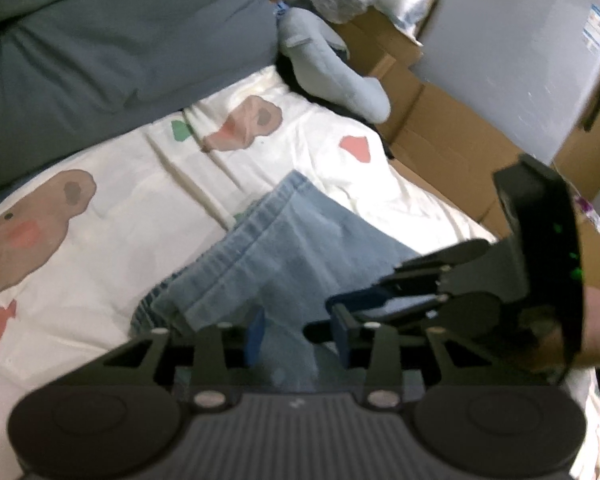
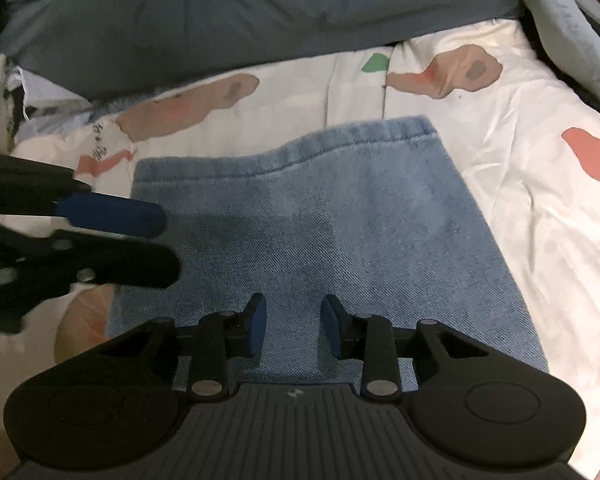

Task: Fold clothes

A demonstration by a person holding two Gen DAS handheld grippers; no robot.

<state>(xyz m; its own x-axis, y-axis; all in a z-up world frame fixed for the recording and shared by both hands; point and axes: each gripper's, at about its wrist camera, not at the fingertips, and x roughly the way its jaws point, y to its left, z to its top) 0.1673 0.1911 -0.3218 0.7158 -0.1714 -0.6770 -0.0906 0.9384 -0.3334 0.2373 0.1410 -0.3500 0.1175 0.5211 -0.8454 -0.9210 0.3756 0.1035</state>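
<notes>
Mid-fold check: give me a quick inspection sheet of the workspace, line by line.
Surface: white bedsheet with bear and coloured-patch prints, wrinkled.
Job's things: light blue jeans lying on the sheet, hem edge away from the right wrist camera; layers look stacked in the left wrist view.
Clutter: blue plush toy at the sheet's far corner; grey duvet along the far edge.
Grippers: left gripper jaws parted over the denim; right gripper jaws parted above the denim; neither clamps cloth.
Cables: nothing seen.
Surroundings: cardboard boxes and a grey cabinet beside the bed.
</notes>
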